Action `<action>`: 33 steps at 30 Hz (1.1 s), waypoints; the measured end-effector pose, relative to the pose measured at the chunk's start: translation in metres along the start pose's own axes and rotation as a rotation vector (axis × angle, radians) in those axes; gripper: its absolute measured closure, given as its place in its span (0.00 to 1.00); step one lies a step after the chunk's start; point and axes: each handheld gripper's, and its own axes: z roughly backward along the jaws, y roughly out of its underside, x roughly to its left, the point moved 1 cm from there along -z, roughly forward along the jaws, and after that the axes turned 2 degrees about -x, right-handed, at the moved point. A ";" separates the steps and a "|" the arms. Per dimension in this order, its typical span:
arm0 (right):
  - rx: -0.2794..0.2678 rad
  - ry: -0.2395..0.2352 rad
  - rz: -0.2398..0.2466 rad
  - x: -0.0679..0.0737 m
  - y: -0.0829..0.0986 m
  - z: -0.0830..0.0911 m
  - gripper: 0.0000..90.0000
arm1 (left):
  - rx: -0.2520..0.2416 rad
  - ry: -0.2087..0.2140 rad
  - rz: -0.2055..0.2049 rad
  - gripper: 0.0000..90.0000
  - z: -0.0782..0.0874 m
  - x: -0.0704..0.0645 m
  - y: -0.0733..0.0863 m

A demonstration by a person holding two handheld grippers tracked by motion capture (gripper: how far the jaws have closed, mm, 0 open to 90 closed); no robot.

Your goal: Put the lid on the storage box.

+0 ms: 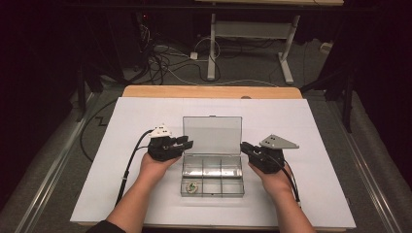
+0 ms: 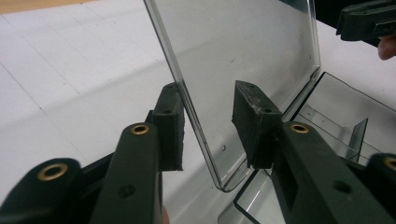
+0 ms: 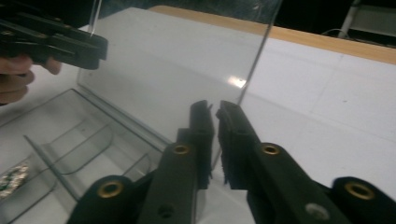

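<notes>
The left gripper [image 2: 208,126] is standing wide, its jaws straddling the lower corner of the clear lid [image 2: 243,56] without pinching it; one pad [image 2: 170,126] is sitting just outside the lid's edge, the other just inside. The right gripper [image 3: 215,140] is squeezing narrow, its jaws clamping the lid's opposite edge. In the high view, the left gripper [image 1: 183,143] is sitting at nine o'clock of the open clear box [image 1: 212,175] and the right gripper [image 1: 247,148] at three o'clock. A small greenish item [image 1: 192,187] is lying in the box's compartment at seven o'clock. The box is resting mid-table on the white sheet [image 1: 121,145].
</notes>
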 end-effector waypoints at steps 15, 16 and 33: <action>-0.002 -0.050 0.055 0.015 0.007 0.001 1.00 | -0.017 -0.017 -0.055 0.78 0.010 -0.009 0.001; -0.001 -0.053 0.056 0.016 0.007 0.001 1.00 | -0.018 -0.017 -0.058 0.79 0.010 -0.009 0.001; -0.016 -0.083 0.061 0.026 0.009 0.015 1.00 | -0.024 -0.024 -0.097 0.79 0.019 -0.020 0.004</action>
